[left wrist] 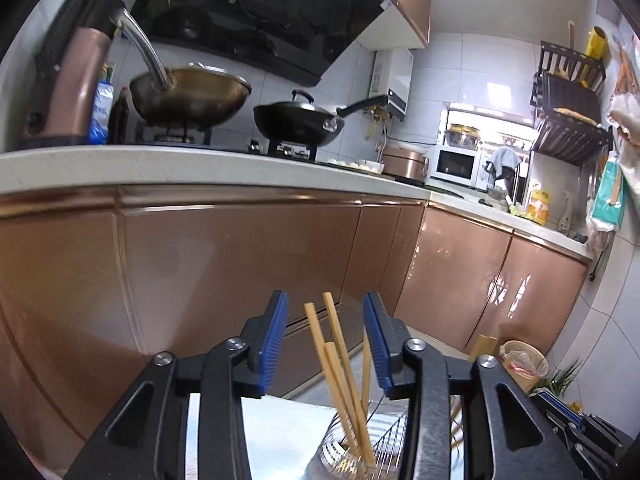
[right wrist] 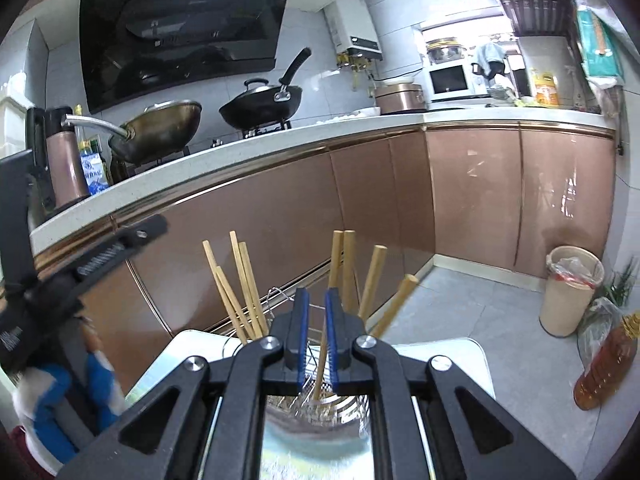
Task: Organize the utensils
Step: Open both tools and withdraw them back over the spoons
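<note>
Both wrist cameras sit low, close over the wire holder [left wrist: 360, 448] of chopsticks [right wrist: 240, 288], facing the brown cabinets [left wrist: 240, 264]. Shared: counter [right wrist: 280, 144], woks, microwave [left wrist: 456, 164], bin [right wrist: 568, 288].

chopsticks [right wrist: 240, 288]: 9 | woks [right wrist: 160, 130]: 2 | microwave [right wrist: 448, 80]: 1 | bin [right wrist: 568, 292]: 1
</note>
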